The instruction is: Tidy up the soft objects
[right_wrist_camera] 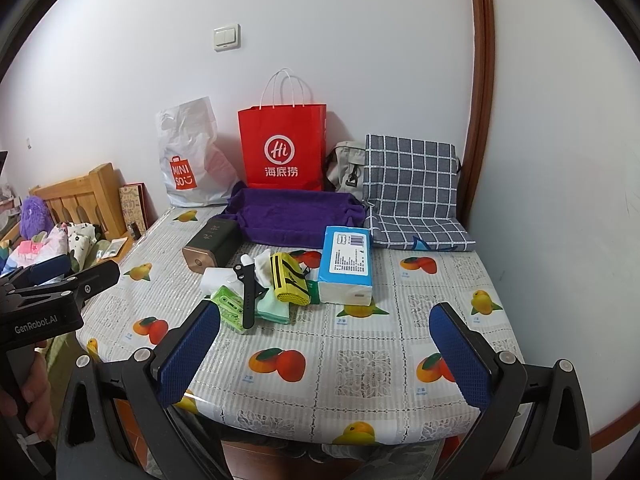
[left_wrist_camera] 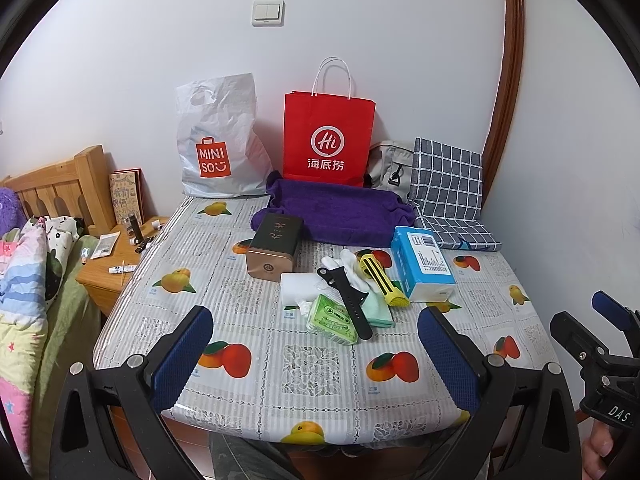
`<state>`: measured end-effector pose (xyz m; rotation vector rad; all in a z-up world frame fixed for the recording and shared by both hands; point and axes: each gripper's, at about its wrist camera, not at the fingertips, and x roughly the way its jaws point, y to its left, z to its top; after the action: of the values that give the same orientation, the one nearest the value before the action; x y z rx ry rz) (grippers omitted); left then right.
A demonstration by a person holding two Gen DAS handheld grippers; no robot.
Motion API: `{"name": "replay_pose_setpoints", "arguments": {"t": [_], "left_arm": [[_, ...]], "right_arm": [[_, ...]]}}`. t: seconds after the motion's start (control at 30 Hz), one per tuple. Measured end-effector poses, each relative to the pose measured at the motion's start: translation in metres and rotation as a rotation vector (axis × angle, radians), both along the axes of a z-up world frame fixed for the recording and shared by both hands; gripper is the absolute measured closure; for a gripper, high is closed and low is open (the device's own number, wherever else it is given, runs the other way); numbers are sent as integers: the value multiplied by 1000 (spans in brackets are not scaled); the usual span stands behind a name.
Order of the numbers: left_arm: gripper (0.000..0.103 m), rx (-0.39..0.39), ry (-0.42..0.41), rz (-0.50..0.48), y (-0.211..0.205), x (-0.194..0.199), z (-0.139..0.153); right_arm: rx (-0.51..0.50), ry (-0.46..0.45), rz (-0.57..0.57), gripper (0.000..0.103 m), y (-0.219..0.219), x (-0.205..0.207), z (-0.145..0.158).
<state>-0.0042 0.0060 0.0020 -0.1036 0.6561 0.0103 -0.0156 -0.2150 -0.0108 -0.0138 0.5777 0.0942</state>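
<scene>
Both hand-held grippers, left (left_wrist_camera: pixel 314 340) and right (right_wrist_camera: pixel 324 338), are hanging spread wide and empty over the counter (right_wrist_camera: pixel 360 364), so one should be reaching slowly for the soft green cloth (right_wrist_camera: pixel 273 309) first.

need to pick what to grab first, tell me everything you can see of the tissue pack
The tissue pack is a soft rectangular block in blue and white plastic wrap with printed text and a barcode on top. It looks sealed and lies flat on the table, its white end toward the cameras, just right of the yellow pouch, in front of the purple towel.

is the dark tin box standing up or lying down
Lying down: the dark tin box rests on its long side, gold end facing the camera.
</scene>
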Motion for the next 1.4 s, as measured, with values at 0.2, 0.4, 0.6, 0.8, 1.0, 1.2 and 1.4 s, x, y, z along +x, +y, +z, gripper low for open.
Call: {"name": "replay_pose_setpoints", "arguments": {"t": [0.2,0.4,0.6,0.8,1.0,1.2,1.4], "left_arm": [[0,2,-1,0,0,0,0],[0,3,0,1,0,0,0],[0,3,-1,0,0,0,1],[0,8,-4,6,0,0,1],[0,5,-15,6,6,5,4],[0,17,11,9,6,23,-4],[0,63,54,37,13,45,-29]], "right_arm": [[0,-2,0,0,1,-1,0],[0,-2,1,0,3,-1,2],[5,-2,8,0,5,-1,5],[8,-2,8,0,4,-1,4],[4,-3,11,0,3,1,3],[11,25,8,0,0,16,-8],[12,66,21,0,-2,40,-32]]}}
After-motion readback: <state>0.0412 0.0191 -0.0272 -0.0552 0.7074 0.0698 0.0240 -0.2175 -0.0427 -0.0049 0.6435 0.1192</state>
